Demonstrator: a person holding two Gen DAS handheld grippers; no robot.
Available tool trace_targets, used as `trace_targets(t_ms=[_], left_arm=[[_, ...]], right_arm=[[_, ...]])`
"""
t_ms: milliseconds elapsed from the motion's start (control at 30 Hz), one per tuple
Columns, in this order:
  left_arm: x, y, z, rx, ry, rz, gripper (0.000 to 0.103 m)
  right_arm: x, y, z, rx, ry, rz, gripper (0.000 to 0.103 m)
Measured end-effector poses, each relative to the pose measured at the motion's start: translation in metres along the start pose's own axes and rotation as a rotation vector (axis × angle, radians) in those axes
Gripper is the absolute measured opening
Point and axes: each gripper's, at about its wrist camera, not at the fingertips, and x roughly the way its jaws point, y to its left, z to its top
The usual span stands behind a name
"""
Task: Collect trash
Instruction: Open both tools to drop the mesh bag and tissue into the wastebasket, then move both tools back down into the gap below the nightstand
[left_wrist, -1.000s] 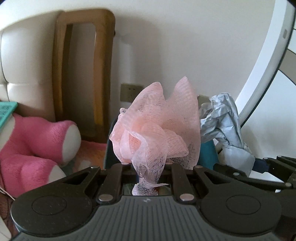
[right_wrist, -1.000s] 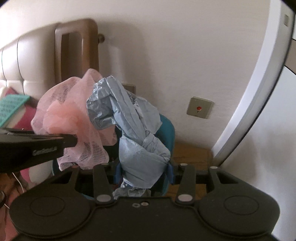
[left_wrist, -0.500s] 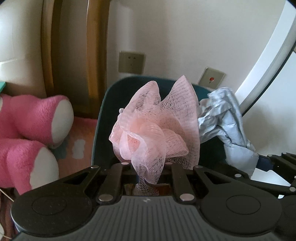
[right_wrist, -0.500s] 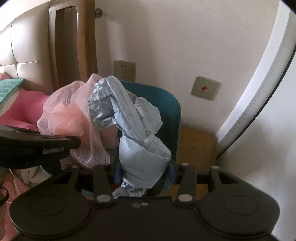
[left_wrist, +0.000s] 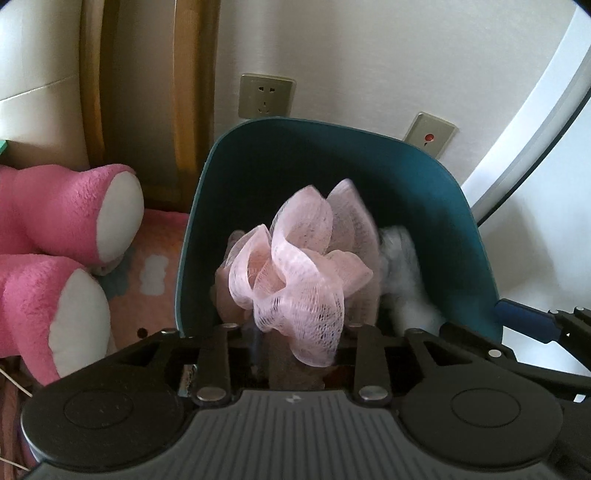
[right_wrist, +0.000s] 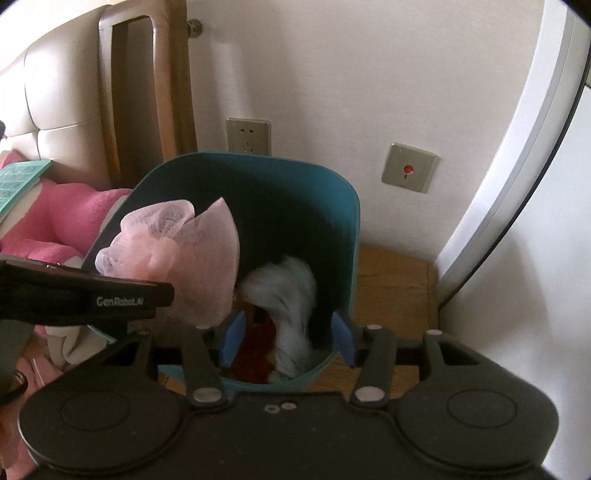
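Now both hand-held grippers point down into the mouth of a teal trash bin (right_wrist: 343, 229) that stands on the floor against the wall, below a wall socket (right_wrist: 248, 136) and near a small plate with a red button (right_wrist: 408, 168). The left hand-held gripper (left_wrist: 295, 343) has its jaws opening, and the pink mesh sponge (left_wrist: 295, 266) is just in front of them, between and above the fingertips, inside the rim of the bin; whether the pads still touch its lower end I cannot tell, because the mesh covers them. In the right wrist view the same sponge sits at the left side of the bin, partly behind the black body of the left gripper. The right hand-held gripper (right_wrist: 288, 332) is also opening, its blue pads (right_wrist: 232, 332) standing apart. The crumpled grey-blue plastic bag (right_wrist: 291, 295) is between them but free of both pads, blurred, and deeper in the bin, above something red (right_wrist: 255, 347) at the bottom. A pink plush toy (left_wrist: 55, 258) lies on the floor left of the bin.
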Motion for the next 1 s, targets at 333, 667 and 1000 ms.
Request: trace_targets(t_ms=[333,667,1000], left_arm=[[-0.023,-0.002,-0.006,0.035,-0.082,0.019,0.069],[-0.059,0.001,-0.017,0.012,-0.149,-0.003,0.073],[-0.092,-0.001,-0.044,0.031,-0.176,-0.037,0.073]], right_arm=[[-0.022,-0.011,-0.006,0.028,-0.057,-0.002,0.055],[-0.059,-0.031,-0.031,0.059,-0.120,0.028,0.055],[-0.096,-0.040,-0.068,0.119,-0.198,0.077,0.056]])
